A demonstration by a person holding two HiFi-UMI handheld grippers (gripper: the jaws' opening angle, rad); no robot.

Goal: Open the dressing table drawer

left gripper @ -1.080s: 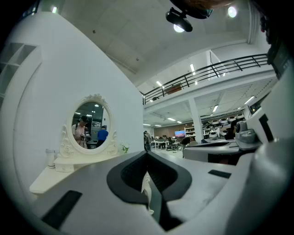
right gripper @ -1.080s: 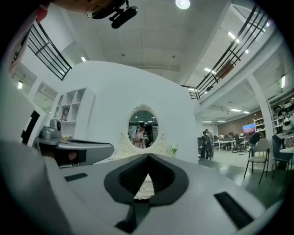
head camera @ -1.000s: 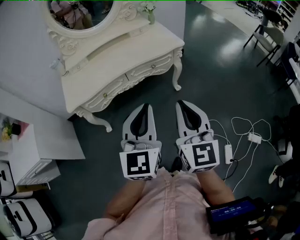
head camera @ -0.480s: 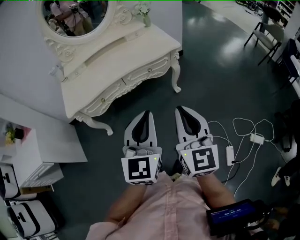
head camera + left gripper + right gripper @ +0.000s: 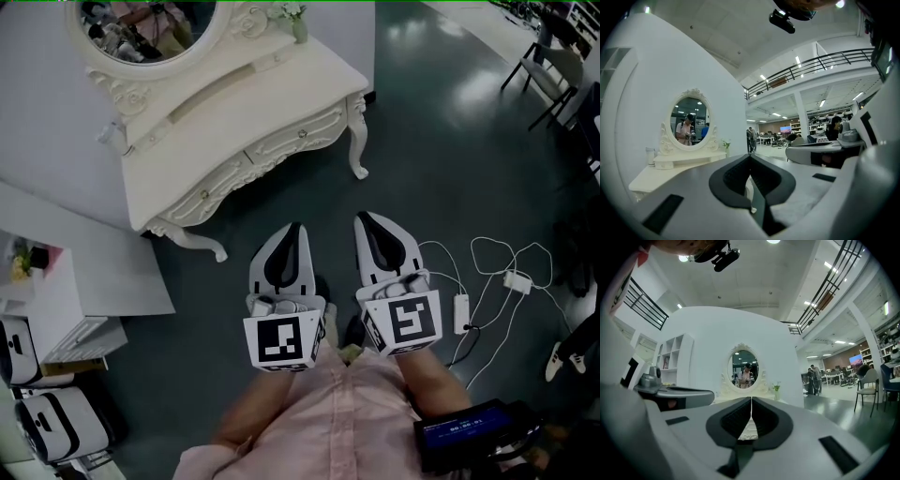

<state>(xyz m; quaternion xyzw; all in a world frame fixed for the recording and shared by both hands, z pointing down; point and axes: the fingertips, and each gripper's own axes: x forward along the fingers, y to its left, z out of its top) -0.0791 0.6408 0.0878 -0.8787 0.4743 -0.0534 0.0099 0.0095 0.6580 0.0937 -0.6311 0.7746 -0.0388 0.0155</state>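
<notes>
Dark grey-green polished floor [image 5: 422, 141] is filling most of the head view. At the upper left, a cream-white carved dressing table [image 5: 234, 103] is standing against a white wall, with its oval mirror [image 5: 141, 19] rising from the rear edge of the surface. A small pale vase [image 5: 299, 28] with a sprig is sitting at the far right corner of the surface. Two ornate drawer fronts [image 5: 300, 134] with small round knobs are running below the front edge; both are sitting flush and closed.

The white left gripper [image 5: 296, 226] with black jaw pads and the matching right gripper [image 5: 361, 216] are being held side by side over the floor. Both are pointing toward the front of the dressing table and are well apart from it. Each gripper view is showing its jaws clenched tip to tip, with nothing between them.

White cables [image 5: 487, 272] with a small adapter are lying on the floor beside the right gripper. A pink shirt [image 5: 328, 422] is showing at the bottom edge.
</notes>
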